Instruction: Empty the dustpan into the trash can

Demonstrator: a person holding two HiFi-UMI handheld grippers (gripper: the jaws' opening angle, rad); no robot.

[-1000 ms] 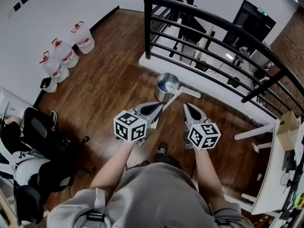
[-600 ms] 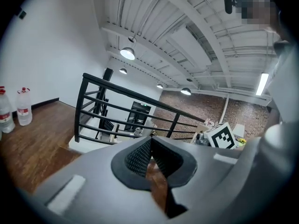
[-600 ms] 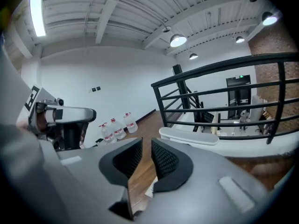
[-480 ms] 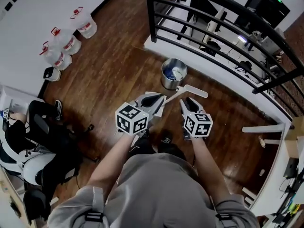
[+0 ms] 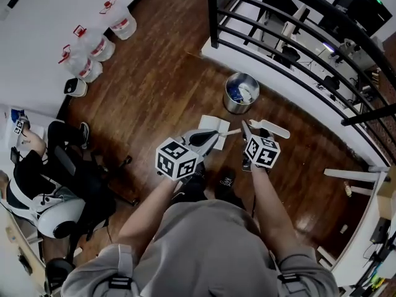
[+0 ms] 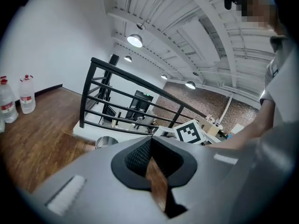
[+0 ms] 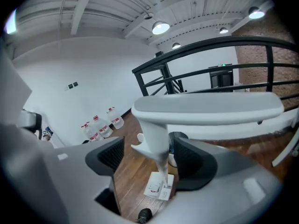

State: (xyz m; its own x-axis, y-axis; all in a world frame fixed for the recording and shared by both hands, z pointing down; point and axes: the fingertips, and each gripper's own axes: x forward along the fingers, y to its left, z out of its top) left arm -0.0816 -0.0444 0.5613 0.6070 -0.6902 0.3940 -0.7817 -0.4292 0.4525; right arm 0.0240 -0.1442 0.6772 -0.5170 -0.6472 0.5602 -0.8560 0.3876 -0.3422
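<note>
R gripper (image 7: 152, 160) jaws opening — dustpan handle (image 7: 205, 108) btwn pads. L gripper (image 6: 149, 158) jaws pressed together. Steel trash can (image 5: 241, 93) close by.

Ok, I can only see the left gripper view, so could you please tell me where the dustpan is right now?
Observer: The dustpan rests on the wood floor; in the head view its pan shows just past the left gripper.
Operator: Thank you. Does the right gripper have hold of it?
Observer: No. The right gripper has its fingers opening, with the dustpan's white handle between them and neither pad pressing on it.
Operator: And is anything in the trash can?
Observer: Yes, the head view shows blue and white litter inside the trash can.
</note>
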